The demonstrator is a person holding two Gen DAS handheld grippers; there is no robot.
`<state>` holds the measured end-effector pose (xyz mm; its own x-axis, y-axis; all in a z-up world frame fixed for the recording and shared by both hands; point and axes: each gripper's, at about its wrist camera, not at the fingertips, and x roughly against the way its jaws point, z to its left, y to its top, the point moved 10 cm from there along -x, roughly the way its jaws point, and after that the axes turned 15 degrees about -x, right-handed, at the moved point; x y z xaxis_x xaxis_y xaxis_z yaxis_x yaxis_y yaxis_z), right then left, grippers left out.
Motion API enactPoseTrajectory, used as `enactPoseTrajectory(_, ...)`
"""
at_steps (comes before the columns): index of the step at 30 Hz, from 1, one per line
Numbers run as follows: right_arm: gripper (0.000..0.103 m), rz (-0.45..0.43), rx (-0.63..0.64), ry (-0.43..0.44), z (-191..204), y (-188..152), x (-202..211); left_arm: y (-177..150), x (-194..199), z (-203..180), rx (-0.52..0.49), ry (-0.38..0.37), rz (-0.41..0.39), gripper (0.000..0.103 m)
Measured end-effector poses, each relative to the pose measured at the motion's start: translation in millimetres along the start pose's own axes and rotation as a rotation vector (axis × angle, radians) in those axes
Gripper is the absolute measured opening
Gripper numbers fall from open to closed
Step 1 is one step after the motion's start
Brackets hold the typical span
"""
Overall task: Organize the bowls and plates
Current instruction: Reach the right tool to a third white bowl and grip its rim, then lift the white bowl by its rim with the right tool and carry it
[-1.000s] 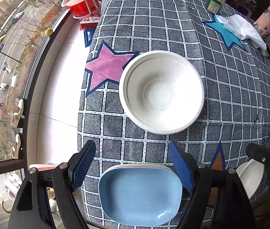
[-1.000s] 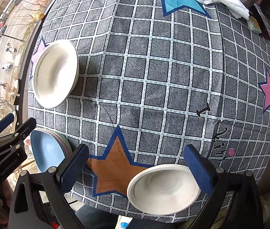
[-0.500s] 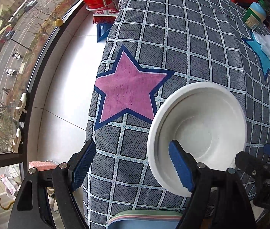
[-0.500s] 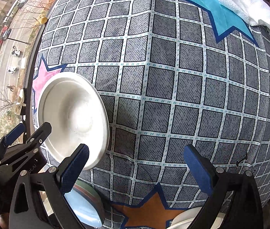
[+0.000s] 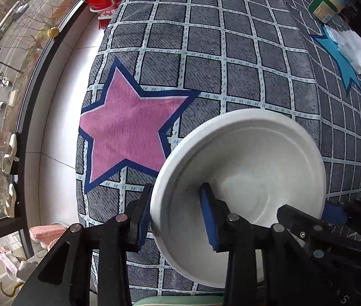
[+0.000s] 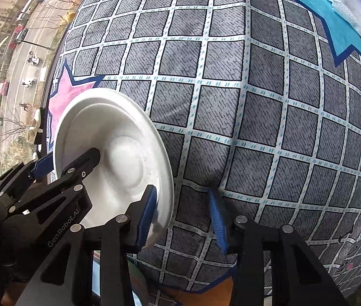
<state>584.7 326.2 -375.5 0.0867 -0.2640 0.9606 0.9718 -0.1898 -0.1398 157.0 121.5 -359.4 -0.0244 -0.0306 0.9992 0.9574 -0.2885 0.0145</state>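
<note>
A: Two tools on one white bowl (image 5: pixel 244 168)?
B: Yes. Left tool (image 5: pixel 177 219) closes on its nine o'clock rim; right tool (image 6: pixel 183 219), closing, straddles the three o'clock rim without pinching yet.
A: Why?
B: Probably lifting it level off the table (image 6: pixel 256 102), beside the pink star (image 5: pixel 126 132).

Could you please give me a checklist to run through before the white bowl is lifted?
1. Left gripper astride the white bowl rim, jaws closing, pads touching it: ok.
2. Right gripper gripping the opposite rim: not ok; jaws closing, outer pad apart from the rim, over the tablecloth.
3. Nothing inside the bowl: ok.
4. One bowl or a nested stack: cannot tell.
</note>
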Motion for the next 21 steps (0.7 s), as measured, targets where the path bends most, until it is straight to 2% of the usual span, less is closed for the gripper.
enactPoseTrajectory(3,0.022,0.022,-0.014,0.019,10.5,5.6,-4.1,3.3,0.4,-14.3,-0.037,0.01,0.005,0.037)
enactPoseTrajectory(4,0.021,0.025,-0.011,0.021,15.2,8.2,-6.0,3.8,0.1,-20.4,-0.047,0.006,0.008,0.037)
enactPoseTrajectory(8,0.021,0.012,-0.002,-0.012,22.3,11.4,-9.5,10.7,2.5,-59.1,-0.112,-0.008,0.011,0.037)
enactPoseTrajectory(21,0.021,-0.023,-0.191,-0.074,-25.6,30.5,-9.7,62.3,11.0,-218.7,-0.322,-0.052,-0.016,0.037)
